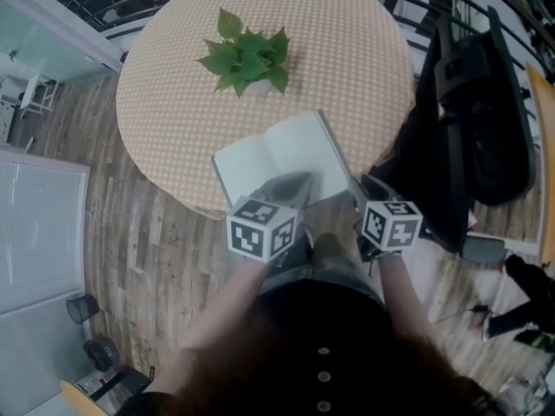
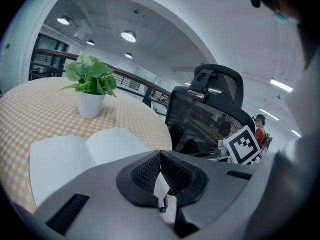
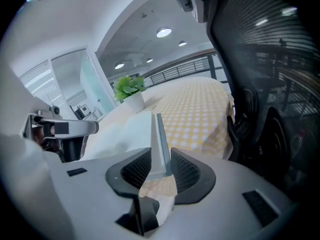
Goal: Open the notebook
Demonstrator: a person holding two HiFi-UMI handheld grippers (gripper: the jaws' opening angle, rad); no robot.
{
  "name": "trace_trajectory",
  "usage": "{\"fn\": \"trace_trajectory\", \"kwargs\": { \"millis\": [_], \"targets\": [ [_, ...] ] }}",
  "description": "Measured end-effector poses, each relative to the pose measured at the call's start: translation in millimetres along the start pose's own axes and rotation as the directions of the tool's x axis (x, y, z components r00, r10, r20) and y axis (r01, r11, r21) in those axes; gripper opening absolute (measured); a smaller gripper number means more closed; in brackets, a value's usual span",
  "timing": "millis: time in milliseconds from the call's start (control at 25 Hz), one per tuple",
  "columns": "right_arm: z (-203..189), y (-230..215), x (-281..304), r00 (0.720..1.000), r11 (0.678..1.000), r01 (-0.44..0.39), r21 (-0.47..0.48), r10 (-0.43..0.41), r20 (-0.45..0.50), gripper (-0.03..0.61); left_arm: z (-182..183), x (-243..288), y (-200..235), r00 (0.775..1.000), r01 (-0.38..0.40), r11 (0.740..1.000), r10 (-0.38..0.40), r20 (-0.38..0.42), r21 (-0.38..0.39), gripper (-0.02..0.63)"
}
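Your dark buttoned top (image 1: 323,345) filled the bottom of the head view, with both forearms reaching out to the marker cubes on the two grippers. Just beyond them the notebook (image 1: 269,159) lay open on the near edge of the round table (image 1: 355,50), which was covered by a checked cloth, its white pages facing up. You held the left gripper (image 1: 293,185) over the notebook's near edge. In the left gripper view its jaws met tip to tip, and a white sliver showed in the gap behind the tips. Whether that was a pinched page I could not tell.

Your right gripper (image 1: 357,189) sat at the notebook's right side. Its jaws stood apart, with the grey cover (image 3: 161,139) rising on edge between the pads and not clamped by them. A potted plant (image 1: 247,59) stood farther back on the table, well apart from the notebook. A black office chair (image 1: 481,120) stood to the table's right.
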State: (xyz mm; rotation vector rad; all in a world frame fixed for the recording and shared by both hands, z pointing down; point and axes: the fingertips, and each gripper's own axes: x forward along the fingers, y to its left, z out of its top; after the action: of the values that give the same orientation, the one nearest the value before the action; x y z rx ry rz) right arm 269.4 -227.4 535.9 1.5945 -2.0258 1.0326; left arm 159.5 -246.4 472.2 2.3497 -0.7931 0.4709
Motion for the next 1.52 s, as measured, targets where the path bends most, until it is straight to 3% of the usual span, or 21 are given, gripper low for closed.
{"fn": "trace_trajectory", "kwargs": {
  "millis": [320,600,760,1000,1520],
  "targets": [
    [32,33,-24,0.993,0.994,-0.085,-0.064,0.090,0.077,0.109,5,-19,-2,0.999,-0.022,1.000,0.023,0.044,-0.006,0.009],
    [43,86,-37,0.972,0.962,-0.197,-0.187,0.217,0.094,0.106,7,-38,-9,0.996,-0.044,0.999,0.044,0.082,-0.006,0.009],
    [47,113,-43,0.959,0.938,-0.231,-0.257,0.264,0.103,0.036,8,-51,-7,0.992,-0.067,0.998,0.067,0.110,-0.009,0.009],
    [49,142,-50,0.941,0.902,-0.292,-0.319,0.330,0.072,0.011,10,-68,-3,0.985,-0.092,0.995,0.095,0.146,-0.029,0.009],
    [54,154,-51,0.938,0.890,-0.292,-0.351,0.338,0.079,0.011,20,-74,0,0.976,-0.106,0.994,0.109,0.188,-0.022,0.009]
  ]
}}
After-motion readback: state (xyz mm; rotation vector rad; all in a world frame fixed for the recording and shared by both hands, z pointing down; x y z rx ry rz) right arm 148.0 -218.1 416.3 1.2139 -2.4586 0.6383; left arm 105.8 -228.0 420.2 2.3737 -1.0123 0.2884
